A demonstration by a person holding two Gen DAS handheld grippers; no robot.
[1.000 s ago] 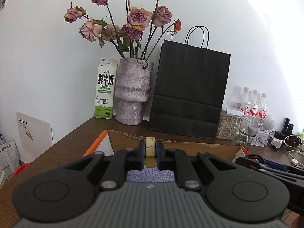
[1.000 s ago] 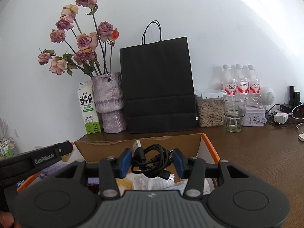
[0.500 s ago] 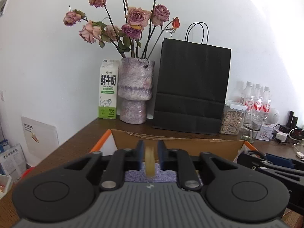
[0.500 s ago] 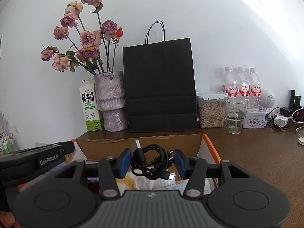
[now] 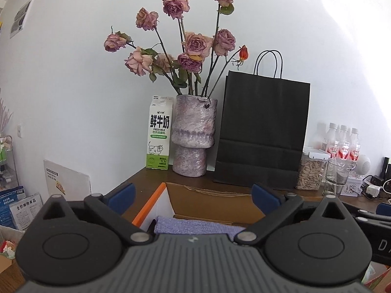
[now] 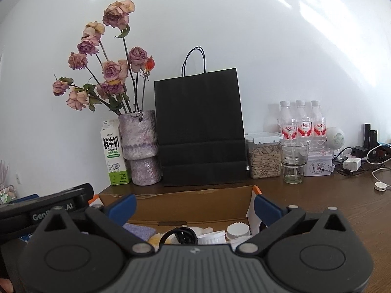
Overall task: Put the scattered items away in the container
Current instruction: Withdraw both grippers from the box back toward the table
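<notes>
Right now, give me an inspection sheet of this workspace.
Surface: brown wooden table, bare on the right.
Job's things: open cardboard box holding a purple cloth, a black cable and white lids.
Clutter: milk carton, vase of dried roses, black bag, seed jar, glass, three bottles, tin.
Grippers: left tool and right tool are both opening over the box, nothing between the jaws.
Cables: chargers and cords at the far right.
Surroundings: white wall, papers leaning at the left.
</notes>
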